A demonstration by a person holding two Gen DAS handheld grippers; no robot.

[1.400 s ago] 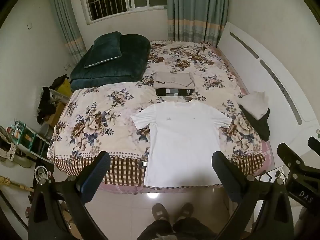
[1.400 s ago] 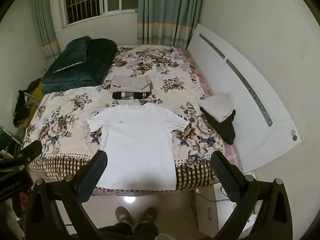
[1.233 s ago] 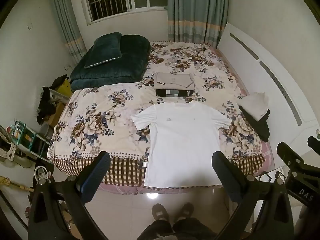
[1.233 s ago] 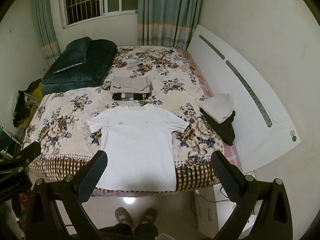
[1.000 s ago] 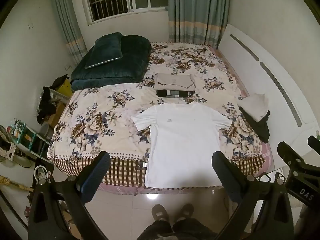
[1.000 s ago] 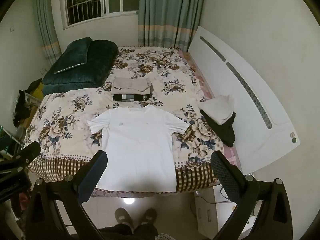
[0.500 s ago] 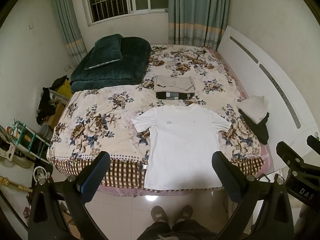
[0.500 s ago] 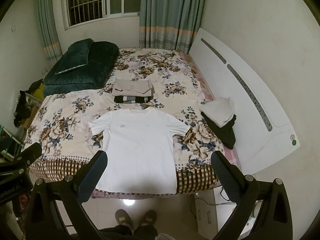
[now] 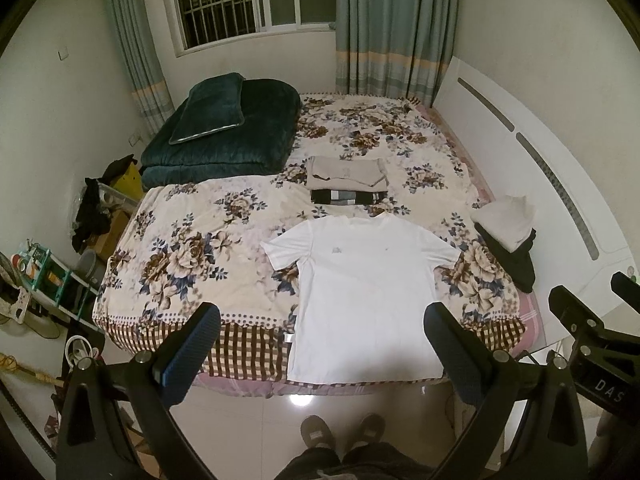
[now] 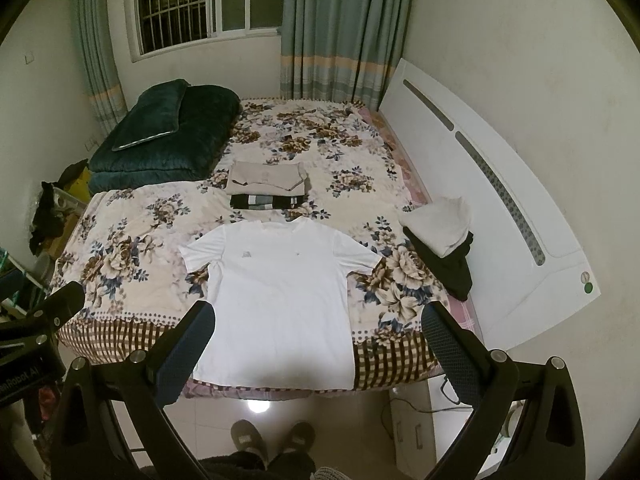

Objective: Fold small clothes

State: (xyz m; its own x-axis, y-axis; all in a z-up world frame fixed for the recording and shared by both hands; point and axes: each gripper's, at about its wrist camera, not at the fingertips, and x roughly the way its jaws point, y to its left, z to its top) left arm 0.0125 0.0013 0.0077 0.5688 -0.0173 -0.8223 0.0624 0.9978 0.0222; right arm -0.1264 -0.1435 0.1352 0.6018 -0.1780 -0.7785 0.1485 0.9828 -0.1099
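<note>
Smooth white cloth T-shirt (image 9: pixel 362 300) on a matt floral bedspread (image 9: pixel 192 248); glossy tiled floor (image 9: pixel 256 432).

Dim warm indoor light; lamp glare on the glossy floor (image 9: pixel 298 399); strong fisheye bending, black vignetted corners

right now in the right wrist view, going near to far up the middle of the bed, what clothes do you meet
white t-shirt spread flat at the near edge → black and grey striped folded garment → beige folded garment stacked on it, set slightly farther back
</note>
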